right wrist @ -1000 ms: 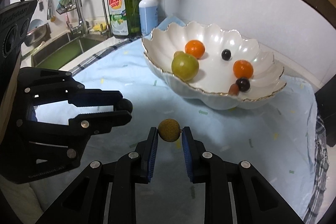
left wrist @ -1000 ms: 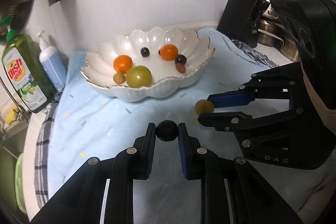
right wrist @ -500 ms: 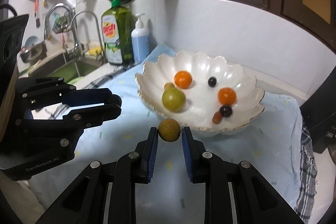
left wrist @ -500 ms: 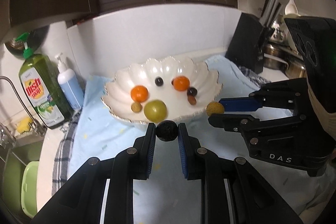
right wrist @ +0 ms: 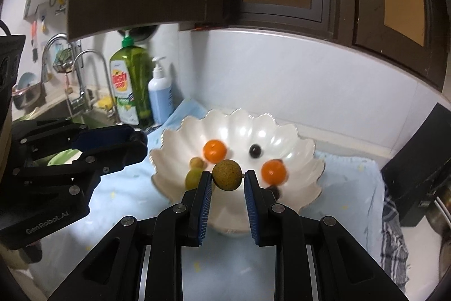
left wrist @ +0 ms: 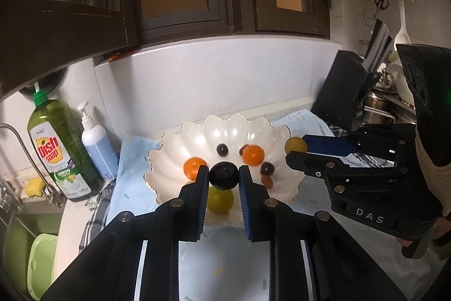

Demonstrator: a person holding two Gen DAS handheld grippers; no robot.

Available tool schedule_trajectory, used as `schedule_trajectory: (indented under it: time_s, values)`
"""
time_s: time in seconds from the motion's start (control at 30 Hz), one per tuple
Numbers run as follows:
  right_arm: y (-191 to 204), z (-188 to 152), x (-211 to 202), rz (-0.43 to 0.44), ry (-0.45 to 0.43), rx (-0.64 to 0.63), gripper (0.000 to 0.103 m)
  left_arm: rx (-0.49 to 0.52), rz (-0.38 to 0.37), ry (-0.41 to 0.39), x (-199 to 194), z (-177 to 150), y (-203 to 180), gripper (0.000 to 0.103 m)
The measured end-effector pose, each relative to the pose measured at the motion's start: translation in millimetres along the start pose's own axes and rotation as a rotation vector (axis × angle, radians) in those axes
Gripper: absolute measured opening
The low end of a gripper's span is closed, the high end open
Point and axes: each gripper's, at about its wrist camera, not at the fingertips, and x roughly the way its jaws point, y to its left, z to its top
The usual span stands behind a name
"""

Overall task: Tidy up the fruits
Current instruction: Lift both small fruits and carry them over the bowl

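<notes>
Above the cloth, left gripper clamps a dark fruit, right gripper a tan fruit; carry both over the bowl rim, then lower before releasing.

Green bottle: "Dish soap", "LEMON". Right hand-held gripper: "DAS". Left hand-held gripper: "GenRobot.AI".

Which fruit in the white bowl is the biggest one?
The yellow-green fruit at the bowl's near edge. It is bigger than both orange fruits and the small dark ones.
</notes>
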Motion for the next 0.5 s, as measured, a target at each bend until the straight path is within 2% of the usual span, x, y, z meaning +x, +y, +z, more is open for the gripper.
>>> schedule_trajectory:
  time_s: [0.23, 0.5]
  values:
    - [-13.8, 15.6, 16.7, -0.020, -0.011, 0.014, 0.025, -0.018, -0.007, 0.006, 23.3, 16.5, 5.4, 0.022]
    - [-30.9, 22.0, 41.6, -0.045, 0.035, 0.022, 0.025, -0.026, -0.015, 0.034, 56.5, 30.6, 6.8, 0.022]
